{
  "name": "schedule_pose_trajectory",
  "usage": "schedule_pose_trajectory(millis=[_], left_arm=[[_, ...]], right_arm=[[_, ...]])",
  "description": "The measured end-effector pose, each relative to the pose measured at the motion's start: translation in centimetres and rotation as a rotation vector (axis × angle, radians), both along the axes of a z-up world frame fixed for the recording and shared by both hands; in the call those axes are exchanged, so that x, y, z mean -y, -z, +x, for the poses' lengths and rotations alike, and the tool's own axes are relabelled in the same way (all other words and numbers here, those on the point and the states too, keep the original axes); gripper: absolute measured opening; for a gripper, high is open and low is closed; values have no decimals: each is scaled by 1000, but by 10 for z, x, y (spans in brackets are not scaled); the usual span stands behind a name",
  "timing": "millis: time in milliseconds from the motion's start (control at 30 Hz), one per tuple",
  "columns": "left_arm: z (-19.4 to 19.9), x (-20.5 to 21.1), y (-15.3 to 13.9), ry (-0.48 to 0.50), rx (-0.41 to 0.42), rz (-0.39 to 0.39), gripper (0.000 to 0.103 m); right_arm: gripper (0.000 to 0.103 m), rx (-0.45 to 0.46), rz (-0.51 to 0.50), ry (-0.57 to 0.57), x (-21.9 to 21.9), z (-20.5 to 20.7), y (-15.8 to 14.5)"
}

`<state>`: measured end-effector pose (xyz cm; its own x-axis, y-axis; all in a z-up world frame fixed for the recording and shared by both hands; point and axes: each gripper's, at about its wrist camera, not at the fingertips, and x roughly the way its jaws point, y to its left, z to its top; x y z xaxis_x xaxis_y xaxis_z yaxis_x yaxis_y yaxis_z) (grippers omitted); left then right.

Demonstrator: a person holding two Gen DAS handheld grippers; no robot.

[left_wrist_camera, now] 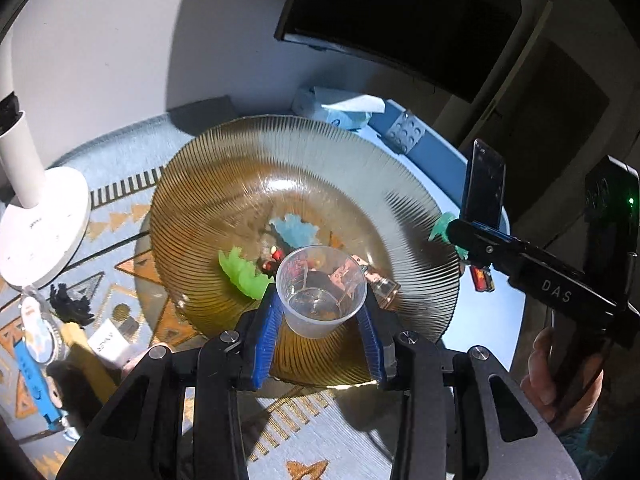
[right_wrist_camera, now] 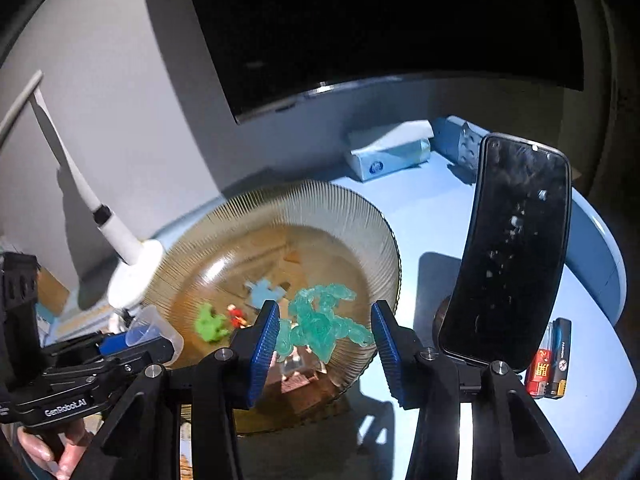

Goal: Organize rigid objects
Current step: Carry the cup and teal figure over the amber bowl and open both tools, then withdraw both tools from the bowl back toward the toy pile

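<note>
- Clear plastic cup (left_wrist_camera: 322, 292) is sitting pinched between the blue pads of the left hand-held gripper (left_wrist_camera: 322, 312), which is holding it by its lower wall, upright and slightly tipped, above the near rim of the amber ribbed glass plate (left_wrist_camera: 224, 168).
- Thin, slick walls are making that hold doubtful, in my judgement: a tilt or a squeeze could be letting the cup slip or buckle, and a drop would be landing it among the small toys in the plate, such as the green figure (left_wrist_camera: 242, 274).
- Teal translucent figure (right_wrist_camera: 320, 320) is showing between the pads of the right hand-held gripper (right_wrist_camera: 326, 334), whose jaws are standing partly apart; whether the pads are pressing on it I cannot tell, so it may be falling free if it is not truly gripped.
- Both tools are crowding over the same plate near the middle of the worktop (right_wrist_camera: 432, 216), so a bump between them, or against the glass rim, is a real risk.
- Lighters (right_wrist_camera: 550, 364) are lying well apart, toward the worktop's right edge.
</note>
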<state>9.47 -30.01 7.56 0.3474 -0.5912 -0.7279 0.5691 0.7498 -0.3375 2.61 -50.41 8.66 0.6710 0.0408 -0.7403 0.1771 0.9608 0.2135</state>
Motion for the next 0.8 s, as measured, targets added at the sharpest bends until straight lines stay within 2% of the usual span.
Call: schedule_pose_trajectory(millis=[133, 167, 200, 233, 267, 500, 600, 733, 800], left_arm=[[1, 7, 2, 10, 2, 28, 35], [1, 8, 2, 19, -2, 24, 43], [1, 9, 2, 20, -5, 28, 56], [1, 8, 0, 15, -6, 32, 61], [0, 4, -4, 8, 4, 26, 64], [-15, -55, -45, -54, 85, -59, 64], [-27, -86, -67, -105, 140, -83, 64], [-43, -123, -89, -161, 202, -104, 64], [-55, -144, -101, -192, 245, -110, 64]], right_arm=[[46, -16, -2, 9, 4, 6, 6], [51, -20, -3, 11, 6, 7, 7], [57, -28, -6, 14, 7, 8, 7], [68, -27, -9, 25, 8, 7, 4], [69, -19, -10, 39, 11, 5, 2], [71, 83, 72, 90, 28, -28, -29], [72, 103, 56, 63, 18, -34, -40], [83, 132, 62, -13, -9, -41, -54], [84, 147, 51, -43, -21, -44, -60]])
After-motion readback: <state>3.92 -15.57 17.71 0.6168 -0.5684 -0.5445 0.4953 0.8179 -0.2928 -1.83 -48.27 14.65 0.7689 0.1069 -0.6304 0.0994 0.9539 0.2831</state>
